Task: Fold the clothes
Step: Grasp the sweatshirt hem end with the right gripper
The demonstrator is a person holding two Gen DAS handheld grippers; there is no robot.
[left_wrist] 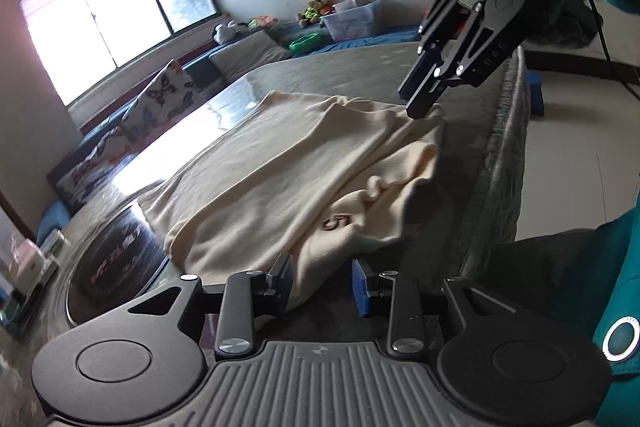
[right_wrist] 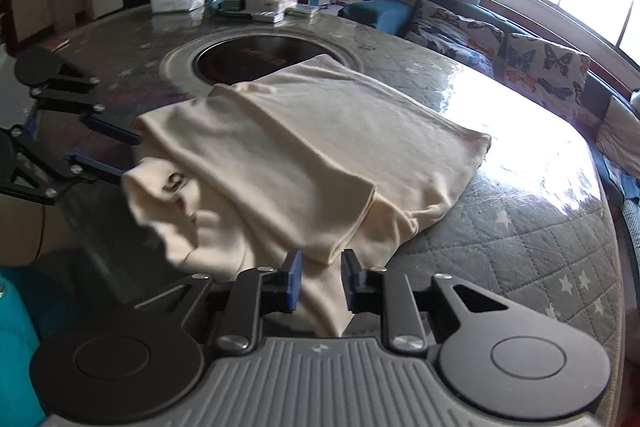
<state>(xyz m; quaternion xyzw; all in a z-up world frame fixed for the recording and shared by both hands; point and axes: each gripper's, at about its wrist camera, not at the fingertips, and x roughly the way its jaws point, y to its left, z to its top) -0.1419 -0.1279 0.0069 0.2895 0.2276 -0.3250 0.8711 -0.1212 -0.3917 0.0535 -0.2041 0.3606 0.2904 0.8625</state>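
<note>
A cream shirt lies partly folded on the round quilted table, with a brown print near its near edge. It also shows in the right wrist view. My left gripper is open, with the shirt's near edge lying between its fingers. In the right wrist view the left gripper sits at the shirt's left edge. My right gripper is open around a hanging fold of the shirt. In the left wrist view the right gripper sits at the shirt's far corner.
A dark round hotplate is set into the table's middle, partly under the shirt. Tissue packs and boxes stand at the table's far side. A sofa with butterfly cushions runs under the window. The person's teal sleeve is close by.
</note>
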